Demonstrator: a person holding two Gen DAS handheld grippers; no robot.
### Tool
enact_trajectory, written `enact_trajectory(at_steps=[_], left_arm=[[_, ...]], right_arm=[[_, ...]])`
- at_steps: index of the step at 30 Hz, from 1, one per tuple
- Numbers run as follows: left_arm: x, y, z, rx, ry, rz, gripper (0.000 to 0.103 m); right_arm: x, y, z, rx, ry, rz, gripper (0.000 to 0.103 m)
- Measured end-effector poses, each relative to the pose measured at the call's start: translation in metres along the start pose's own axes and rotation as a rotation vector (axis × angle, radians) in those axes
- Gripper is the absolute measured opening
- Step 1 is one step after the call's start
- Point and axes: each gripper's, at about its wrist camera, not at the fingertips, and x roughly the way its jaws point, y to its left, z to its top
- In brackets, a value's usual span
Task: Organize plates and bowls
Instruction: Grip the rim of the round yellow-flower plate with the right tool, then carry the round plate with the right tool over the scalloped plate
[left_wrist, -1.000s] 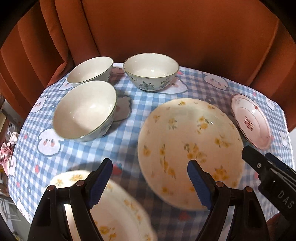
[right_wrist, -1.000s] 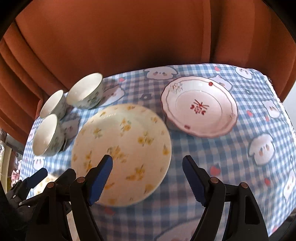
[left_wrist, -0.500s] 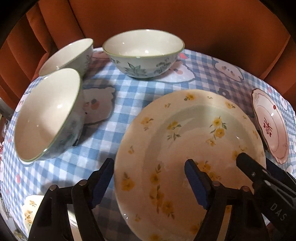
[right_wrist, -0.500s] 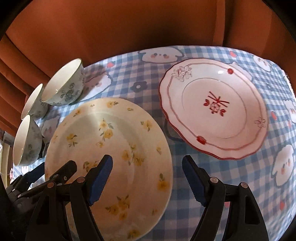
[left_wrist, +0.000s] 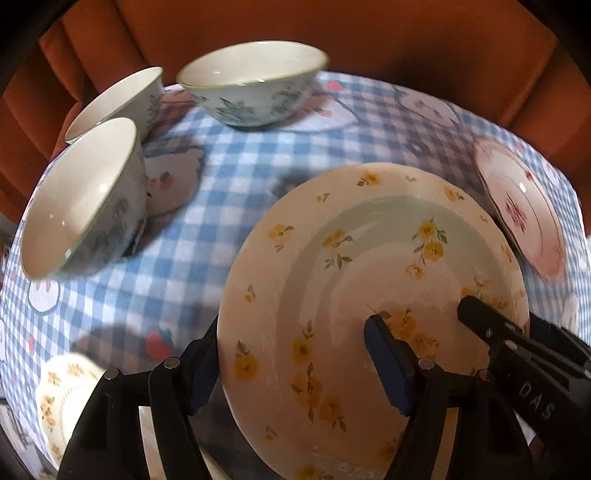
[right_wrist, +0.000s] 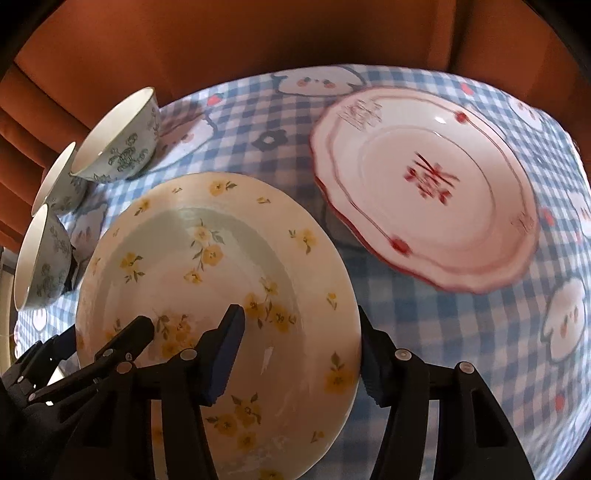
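- Where the orange curtain (left_wrist: 332, 29) hangs behind, the desk (left_wrist: 229, 177) stands under a blue checked cloth with white cartoon faces.
- The yellow plate (left_wrist: 351, 280), cream with yellow flowers, is the largest dish; it sits toward the near side of the desk, between the bowls and the red plate, and fills the low middle of both views.
- The left tool (left_wrist: 301, 363) straddles that plate's left rim: one blue pad is outside the edge, the other over the plate's inside. The pads are apart, not pressed on the china.
- The right tool (right_wrist: 301, 356) straddles the plate's right rim in the same way, its pads also apart; its black tip shows at the right of the left view.
- The red plate (right_wrist: 424, 188), white with a red wavy rim and a red flower mark, lies just beside the yellow plate, on its right.
- Three bowls with blue-green leaf prints stand upright at the far left: near bowl (left_wrist: 81, 199), middle bowl (left_wrist: 118, 99), far bowl (left_wrist: 255, 81), close together.
- A second flowered plate (left_wrist: 59, 391) shows in part at the near left corner.
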Motion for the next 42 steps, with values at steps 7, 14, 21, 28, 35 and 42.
enact_trajectory(at_steps=[7,14,21,28,35,42], left_arm=[[-0.012,-0.025,-0.044,0.083,0.056,-0.034,0.075],[-0.024,-0.039,-0.076,0.138,0.086,-0.054,0.075],[-0.024,-0.039,-0.072,0.124,0.063,-0.045,0.075],[-0.021,-0.039,-0.065,0.114,0.043,-0.047,0.074],[-0.023,-0.037,-0.071,0.119,0.019,-0.052,0.074],[-0.03,-0.04,-0.074,0.098,0.008,-0.047,0.072]], right_arm=[[-0.019,-0.028,-0.037,0.06,0.036,-0.017,0.061],[-0.039,-0.044,-0.082,0.093,0.059,-0.03,0.063],[-0.041,-0.044,-0.087,0.095,0.026,-0.041,0.065],[-0.038,-0.044,-0.078,0.069,-0.012,-0.034,0.068],[-0.037,-0.044,-0.08,0.032,-0.01,-0.023,0.068],[-0.04,-0.042,-0.084,0.072,0.013,-0.028,0.066]])
